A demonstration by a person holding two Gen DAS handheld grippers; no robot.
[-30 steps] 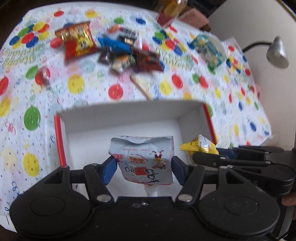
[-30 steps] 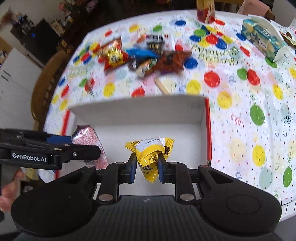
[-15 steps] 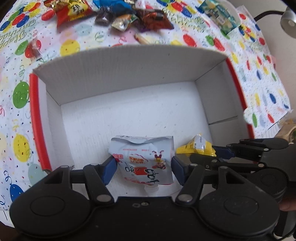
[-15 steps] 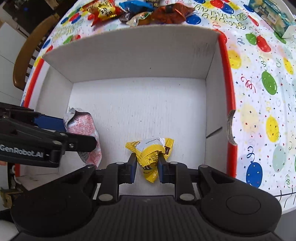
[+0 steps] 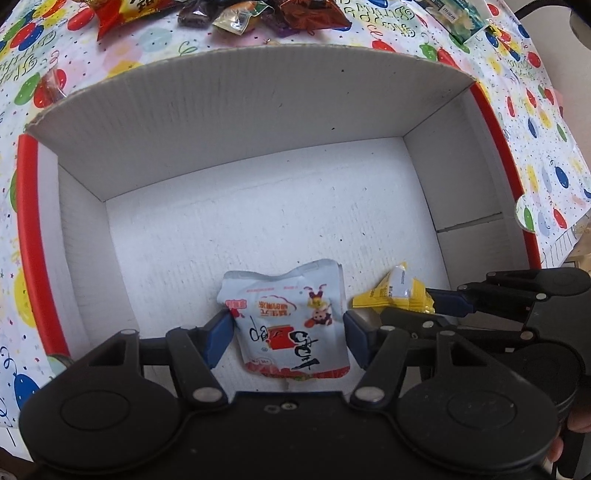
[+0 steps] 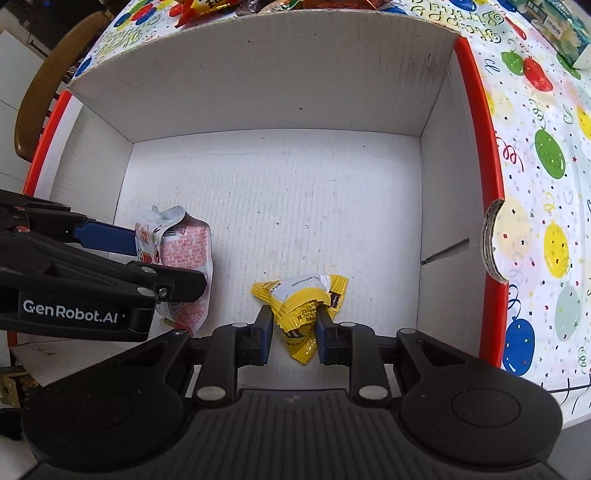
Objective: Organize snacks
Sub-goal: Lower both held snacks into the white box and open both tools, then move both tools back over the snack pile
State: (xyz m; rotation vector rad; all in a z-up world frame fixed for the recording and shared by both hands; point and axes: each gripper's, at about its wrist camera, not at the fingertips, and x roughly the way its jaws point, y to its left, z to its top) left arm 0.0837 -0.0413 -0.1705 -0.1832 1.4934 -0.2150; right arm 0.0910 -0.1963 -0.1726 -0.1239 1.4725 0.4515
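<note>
On the left, the left gripper [image 5: 288,334] is squeezed onto a white drink pouch [image 5: 290,317] with red writing and a little cartoon on it. Its two blue fingers [image 5: 218,336] press the pouch on both sides. The pouch is inside the white cardboard box [image 5: 258,129], low over the floor near the front edge; I cannot tell if it touches the floor. Next to it on the right, the right gripper [image 6: 291,334] is pinched tight on a crumpled yellow candy wrapper [image 6: 301,308], also inside the box near the front edge. The pouch and the wrapper are near each other but apart. The rest of the box floor is bare. The box has red edges on its left and right sides and sits on a party tablecloth [image 6: 546,155] with balloons on it. Past the back wall of the box, a pile of snack packets [image 5: 236,14] lies on the cloth. Toward the back right corner of the table there is a blue and green snack pack [image 5: 456,18]
</note>
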